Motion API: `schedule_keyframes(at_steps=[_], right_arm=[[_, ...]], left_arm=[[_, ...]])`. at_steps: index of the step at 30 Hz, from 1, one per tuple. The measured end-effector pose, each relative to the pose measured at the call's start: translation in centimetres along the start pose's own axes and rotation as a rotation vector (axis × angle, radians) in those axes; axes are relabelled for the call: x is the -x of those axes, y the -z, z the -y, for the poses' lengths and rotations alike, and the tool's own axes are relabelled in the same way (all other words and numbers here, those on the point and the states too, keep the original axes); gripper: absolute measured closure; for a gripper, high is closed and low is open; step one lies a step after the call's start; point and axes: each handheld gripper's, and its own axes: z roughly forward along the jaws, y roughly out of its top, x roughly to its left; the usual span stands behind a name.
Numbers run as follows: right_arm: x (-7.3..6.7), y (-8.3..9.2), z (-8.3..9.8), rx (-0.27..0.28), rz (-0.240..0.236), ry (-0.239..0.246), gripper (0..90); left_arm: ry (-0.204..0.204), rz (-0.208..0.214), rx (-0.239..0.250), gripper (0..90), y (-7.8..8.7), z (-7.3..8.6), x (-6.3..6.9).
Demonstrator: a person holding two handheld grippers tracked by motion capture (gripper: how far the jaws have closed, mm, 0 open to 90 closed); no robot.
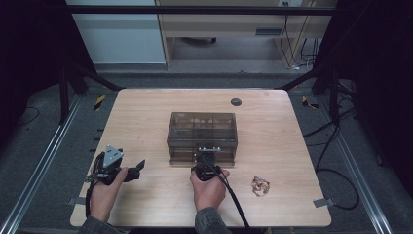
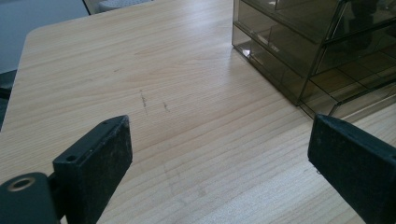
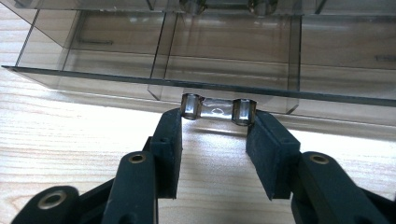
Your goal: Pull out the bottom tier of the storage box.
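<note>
A smoky clear drawer box (image 1: 202,127) stands in the middle of the wooden table (image 1: 141,112). Its bottom drawer (image 3: 224,70) sticks out slightly at the front. In the right gripper view, a clear handle (image 3: 217,108) on two metal posts sits on that drawer's front. My right gripper (image 3: 217,116) is shut on this handle, one pad against each post. From above, the right gripper (image 1: 208,155) meets the box's near face. My left gripper (image 1: 139,168) rests at the table's front left, pointing right. It stands open (image 2: 219,135), with bare wood between its fingers.
A small crumpled reddish-white item (image 1: 260,185) lies on the table to the right of my right hand. A dark round grommet (image 1: 236,102) sits near the far edge. The box's corner (image 2: 299,100) is ahead and to the right of the left gripper.
</note>
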Motion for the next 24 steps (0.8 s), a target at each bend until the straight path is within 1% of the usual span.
schedule_keyframes(at_steps=[8,10,11,13,18,20,21,22,24], right_arm=[[0.0,0.0,0.0,-0.003,-0.001,-0.002,56.3],[0.0,0.0,0.0,-0.003,-0.013,-0.003,48.0],[0.0,0.0,0.0,-0.006,-0.018,-0.001,45.8],[-0.1,0.1,0.0,-0.008,-0.021,0.002,45.1],[0.1,0.9,0.1,0.012,-0.021,0.000,41.1],[0.3,1.6,0.0,0.021,-0.031,-0.004,38.9],[0.3,1.6,0.0,0.021,-0.031,-0.004,38.9],[0.4,2.2,0.0,0.030,-0.030,0.000,37.2],[0.6,2.4,0.0,0.037,-0.028,0.009,36.4]], left_arm=[[-0.001,-0.001,0.000,6.1,0.0,0.0,0.0],[0.000,-0.001,0.000,6.1,0.0,0.0,0.0],[-0.001,-0.001,0.000,6.1,0.0,0.0,-0.1],[0.000,-0.001,0.000,6.0,0.0,0.0,0.0],[0.000,-0.001,0.001,6.1,0.0,0.0,0.0],[-0.005,-0.001,-0.002,6.1,-0.1,0.0,0.0],[-0.005,-0.001,-0.002,6.1,-0.1,0.0,0.0],[-0.008,0.001,-0.002,6.1,-0.1,0.0,0.1],[-0.008,0.001,-0.001,6.1,-0.1,-0.1,0.1]])
